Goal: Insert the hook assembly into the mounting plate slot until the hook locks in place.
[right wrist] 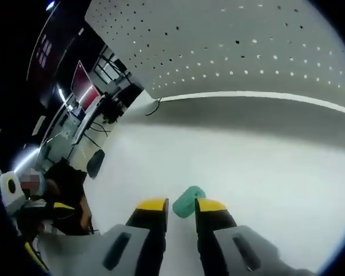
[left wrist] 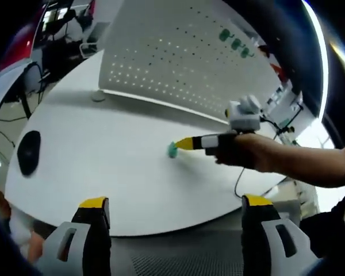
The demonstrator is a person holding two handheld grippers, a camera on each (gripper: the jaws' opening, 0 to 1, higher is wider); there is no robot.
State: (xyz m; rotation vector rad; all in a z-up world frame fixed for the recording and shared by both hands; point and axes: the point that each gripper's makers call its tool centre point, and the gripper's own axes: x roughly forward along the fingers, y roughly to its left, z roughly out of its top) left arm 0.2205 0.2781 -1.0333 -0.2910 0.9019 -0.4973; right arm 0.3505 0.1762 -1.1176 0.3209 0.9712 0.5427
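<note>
A small teal hook (left wrist: 172,150) rests low on the white table (left wrist: 103,172), in front of the upright white perforated plate (left wrist: 178,63). My right gripper (left wrist: 187,144), held by a hand, comes in from the right with its yellow tips closed on the hook. In the right gripper view the teal hook (right wrist: 188,201) sits between the two yellow tips of my right gripper (right wrist: 181,205), with the perforated plate (right wrist: 247,46) ahead and above. My left gripper (left wrist: 175,204) hangs back over the table's near edge, jaws wide apart and empty.
Several green hooks (left wrist: 234,43) hang on the plate's upper right. A black mouse-like object (left wrist: 29,152) lies at the table's left, and a small grey disc (left wrist: 98,96) sits by the plate's left end. Desks and monitors (right wrist: 83,86) stand beyond the table.
</note>
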